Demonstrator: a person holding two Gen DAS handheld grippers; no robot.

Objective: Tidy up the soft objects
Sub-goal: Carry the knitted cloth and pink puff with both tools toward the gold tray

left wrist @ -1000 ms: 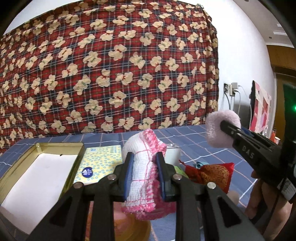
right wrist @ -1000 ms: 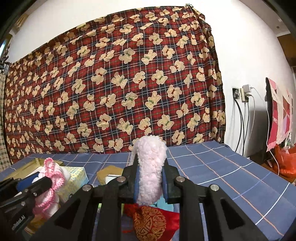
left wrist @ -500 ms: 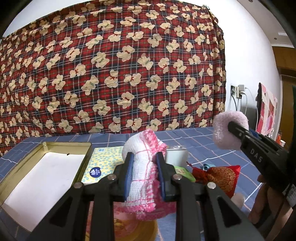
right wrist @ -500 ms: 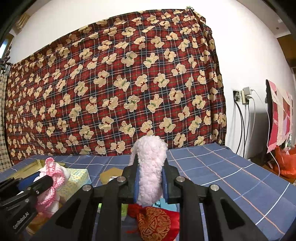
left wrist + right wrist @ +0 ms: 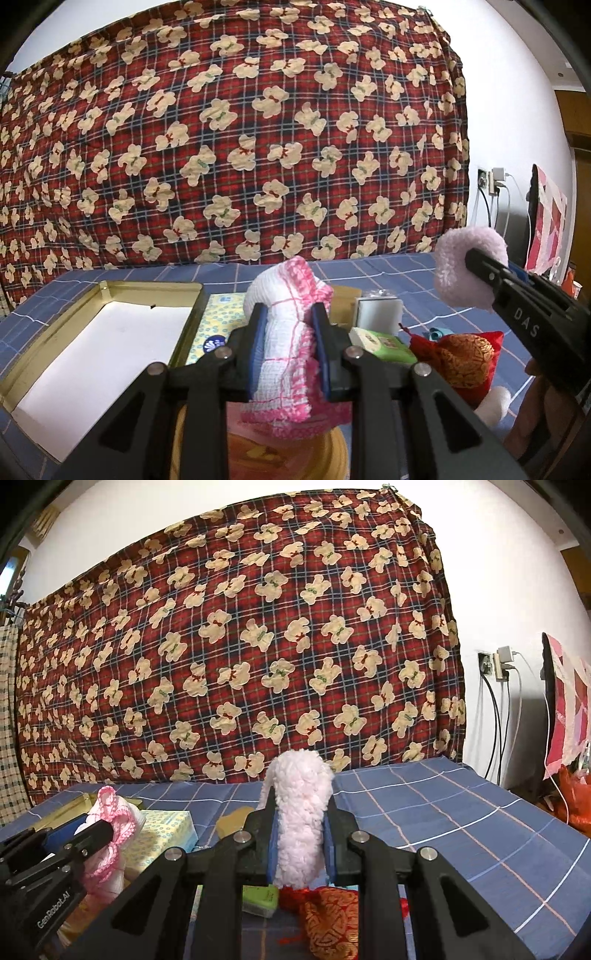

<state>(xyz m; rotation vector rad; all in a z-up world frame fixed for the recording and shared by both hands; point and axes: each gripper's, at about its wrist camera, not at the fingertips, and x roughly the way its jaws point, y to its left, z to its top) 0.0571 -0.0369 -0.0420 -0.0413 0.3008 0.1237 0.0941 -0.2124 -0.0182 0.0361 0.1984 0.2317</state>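
Note:
My left gripper [image 5: 289,314] is shut on a white cloth with pink crochet edging [image 5: 286,332] and holds it up above the table. It also shows in the right wrist view [image 5: 114,823]. My right gripper [image 5: 301,812] is shut on a fluffy pale pink piece [image 5: 299,812], held up at the right of the left wrist view [image 5: 469,269]. An open gold tin with a white floor [image 5: 110,332] lies left of the left gripper. A red and gold brocade pouch [image 5: 465,358] lies on the blue checked cloth below the right gripper.
A yellow dotted tissue box [image 5: 218,325], a small white box [image 5: 378,314] and a green packet [image 5: 384,347] lie between tin and pouch. A yellow round thing [image 5: 280,454] sits under the left gripper. A red bear-print blanket [image 5: 240,147] hangs behind. Cables [image 5: 495,709] hang at the right wall.
Both grippers have lifted a little with their soft pieces still held; the table objects sit lower and farther in both views.

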